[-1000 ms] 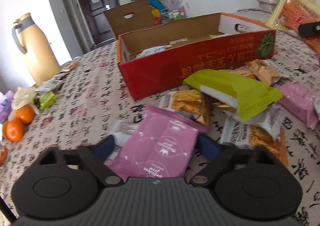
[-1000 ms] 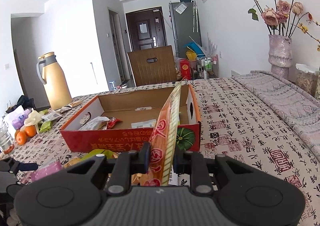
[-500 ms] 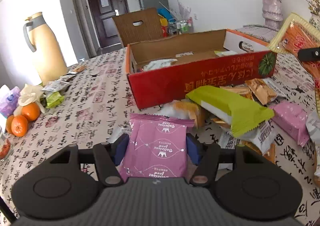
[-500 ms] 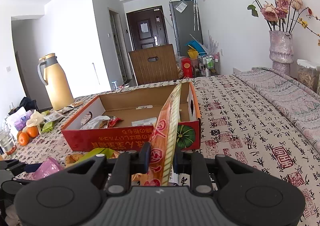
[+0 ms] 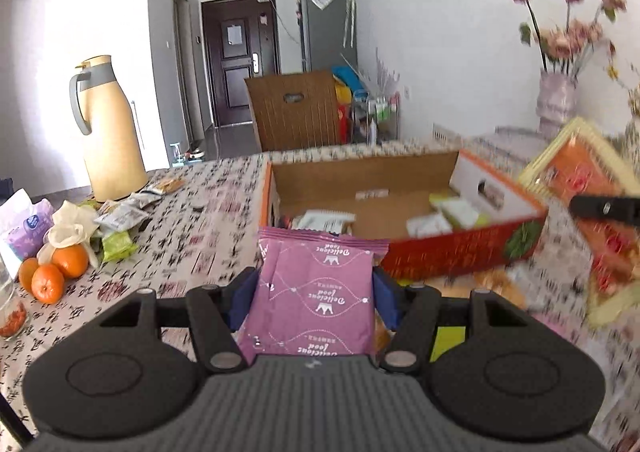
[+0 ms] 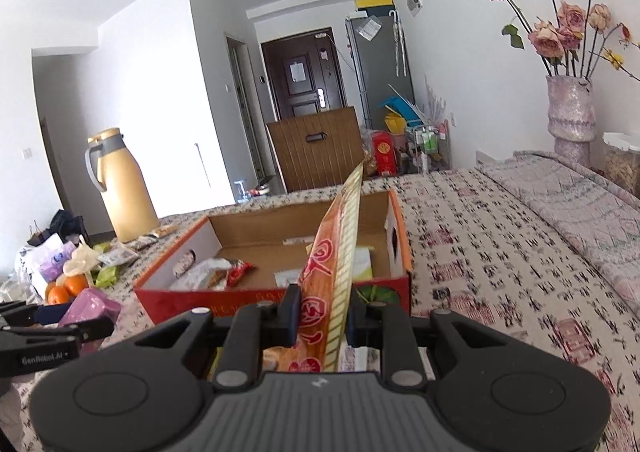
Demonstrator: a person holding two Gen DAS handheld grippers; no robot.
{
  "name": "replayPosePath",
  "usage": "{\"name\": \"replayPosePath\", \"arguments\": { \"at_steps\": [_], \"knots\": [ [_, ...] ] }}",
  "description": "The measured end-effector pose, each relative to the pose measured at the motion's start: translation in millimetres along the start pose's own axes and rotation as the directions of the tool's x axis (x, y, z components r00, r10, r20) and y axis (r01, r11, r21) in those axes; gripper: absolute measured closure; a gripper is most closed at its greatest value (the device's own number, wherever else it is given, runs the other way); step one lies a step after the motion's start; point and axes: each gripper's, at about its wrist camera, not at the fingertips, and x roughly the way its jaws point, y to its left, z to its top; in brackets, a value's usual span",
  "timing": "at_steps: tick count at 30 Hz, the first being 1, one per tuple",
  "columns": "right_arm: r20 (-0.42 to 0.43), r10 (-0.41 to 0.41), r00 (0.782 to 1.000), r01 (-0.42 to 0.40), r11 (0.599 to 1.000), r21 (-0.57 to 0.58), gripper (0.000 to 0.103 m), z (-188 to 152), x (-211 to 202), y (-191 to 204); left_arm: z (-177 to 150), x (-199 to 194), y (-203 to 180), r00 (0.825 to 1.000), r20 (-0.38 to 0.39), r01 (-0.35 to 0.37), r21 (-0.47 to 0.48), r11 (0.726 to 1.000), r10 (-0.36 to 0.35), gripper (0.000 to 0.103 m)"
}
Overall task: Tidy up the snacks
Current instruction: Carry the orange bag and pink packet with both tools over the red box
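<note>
with both tools loaded, you are in the carry step of sorting the snacks into the box. at the far left of the left wrist view, oranges and a thermos sit on the patterned tablecloth, away from the job. at lower centre your left gripper is clamped on the pink snack packet, its blue pads pressing each side, and the packet looks clear of the table. just above it, mid-frame, the red cardboard box stands open with a few packets on its floor. at the right edge the orange snack bag shows.

the right wrist view has the box at centre. your right gripper is pinched tight on the orange snack bag, held edge-on and standing up over the near wall.

next, i judge, bring the pink packet over the near wall to a bare patch of floor, then let go; keep the tall bag out of its path.
</note>
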Motion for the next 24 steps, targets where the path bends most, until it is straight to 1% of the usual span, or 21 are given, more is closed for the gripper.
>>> {"name": "replayPosePath", "arguments": {
  "at_steps": [5, 12, 19, 24],
  "knots": [
    [0.032, 0.032, 0.999, -0.032, 0.999, -0.007, 0.082, 19, 13, 4, 25, 8, -5, 0.999, 0.034, 0.0, -0.044, 0.999, 0.002, 0.041],
    [0.063, 0.073, 0.995, -0.072, 0.997, -0.022, 0.082, 49, 40, 11, 58, 28, -16, 0.998, 0.061, -0.012, -0.062, 0.998, 0.016, 0.041],
    [0.065, 0.079, 0.995, -0.076, 0.996, -0.05, 0.082, 76, 78, 15, 84, 63, -18, 0.998, 0.053, -0.033, -0.083, 0.996, 0.037, 0.041],
    [0.042, 0.074, 0.996, -0.072, 0.997, -0.042, 0.082, 88, 109, 14, 96, 91, -19, 0.998, 0.042, -0.048, -0.097, 0.994, 0.053, 0.041]
  ]
}}
